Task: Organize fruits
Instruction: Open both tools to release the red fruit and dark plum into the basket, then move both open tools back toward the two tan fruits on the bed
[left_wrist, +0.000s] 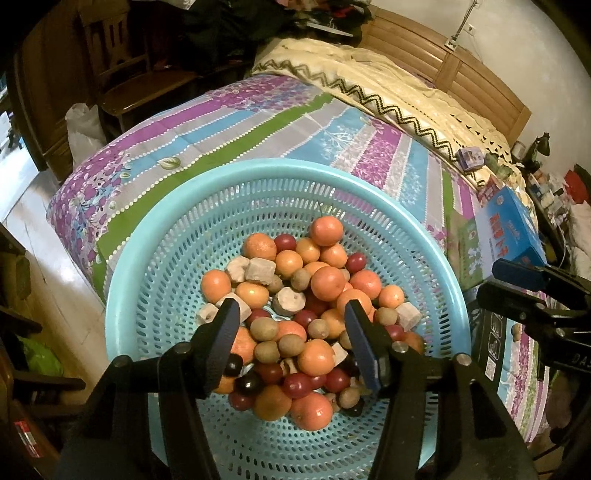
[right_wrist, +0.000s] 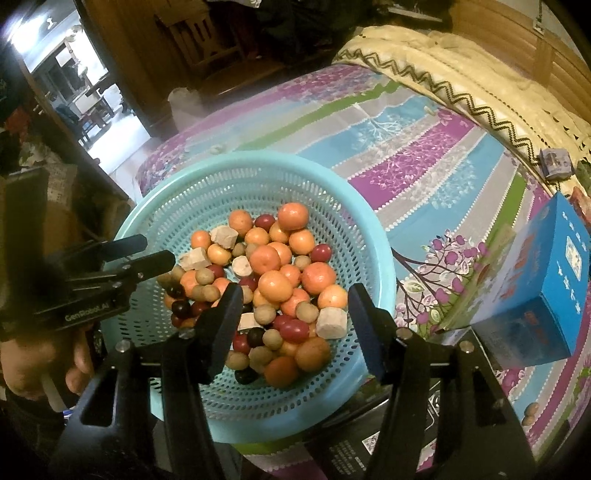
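A light blue perforated basket (left_wrist: 155, 258) sits on the bed and also shows in the right wrist view (right_wrist: 362, 229). It holds a pile of mixed fruit: orange tangerines (left_wrist: 327, 282) (right_wrist: 275, 286), red cherry tomatoes (left_wrist: 295, 384) (right_wrist: 293, 330), brown longans (left_wrist: 264, 328) (right_wrist: 266, 314), dark round fruits (left_wrist: 249, 382) and pale cut chunks (left_wrist: 260, 271) (right_wrist: 330, 321). My left gripper (left_wrist: 291, 317) is open and empty above the pile; it shows from the side in the right wrist view (right_wrist: 155, 251). My right gripper (right_wrist: 291, 299) is open and empty above the pile's near side; it enters the left wrist view (left_wrist: 502, 280) at right.
The basket rests on a striped floral bedsheet (left_wrist: 221, 122). A blue box (right_wrist: 543, 288) stands to the basket's right, a dark printed box (right_wrist: 351, 446) under its near rim. A cream quilt (left_wrist: 388, 81) and wooden headboard (left_wrist: 461, 70) lie behind. A wooden chair (left_wrist: 122, 70) stands far left.
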